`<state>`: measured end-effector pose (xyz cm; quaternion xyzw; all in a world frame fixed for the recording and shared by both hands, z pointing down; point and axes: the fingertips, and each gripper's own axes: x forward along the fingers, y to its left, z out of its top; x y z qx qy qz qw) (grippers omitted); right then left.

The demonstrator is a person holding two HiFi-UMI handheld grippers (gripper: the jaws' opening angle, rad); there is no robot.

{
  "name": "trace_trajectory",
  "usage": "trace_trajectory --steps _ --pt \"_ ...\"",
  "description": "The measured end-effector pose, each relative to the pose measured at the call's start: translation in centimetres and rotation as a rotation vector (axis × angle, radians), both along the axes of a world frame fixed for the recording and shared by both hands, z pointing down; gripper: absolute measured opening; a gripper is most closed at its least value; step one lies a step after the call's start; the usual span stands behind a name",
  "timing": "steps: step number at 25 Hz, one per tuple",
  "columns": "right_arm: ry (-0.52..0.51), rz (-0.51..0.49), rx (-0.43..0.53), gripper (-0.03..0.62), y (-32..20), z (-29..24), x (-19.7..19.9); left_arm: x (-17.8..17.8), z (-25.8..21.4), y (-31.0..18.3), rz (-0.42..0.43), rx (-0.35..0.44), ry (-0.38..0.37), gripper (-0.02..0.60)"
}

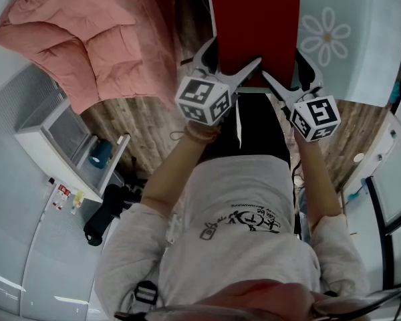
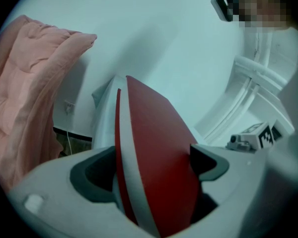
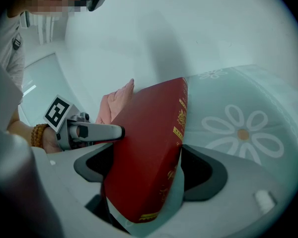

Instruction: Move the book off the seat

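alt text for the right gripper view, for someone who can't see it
A red book with gold print on its spine stands clamped between the jaws of the right claw. The left claw grips the same book from the left side of the picture, and a pale surface with a daisy print lies at right.

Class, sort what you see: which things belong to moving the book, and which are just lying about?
In the job: red book, left gripper, right gripper, both gripping it.
Lying about: pink quilt, white shelf unit, blue cup.
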<state>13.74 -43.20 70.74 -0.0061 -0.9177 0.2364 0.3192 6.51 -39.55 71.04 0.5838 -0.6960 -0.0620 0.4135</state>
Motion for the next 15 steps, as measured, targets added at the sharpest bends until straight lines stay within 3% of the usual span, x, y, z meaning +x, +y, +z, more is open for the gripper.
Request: trace_trajectory --steps 8,15 --pt "0.010 -0.013 0.048 0.422 -0.9 -1.4 0.0 0.1 -0.5 -0.1 0.026 -0.037 0.025 0.456" --pt "-0.013 -0.014 0.109 0.413 -1.7 -3.9 -0.2 -0.6 -3.5 0.3 0.038 -0.021 -0.047 0.452"
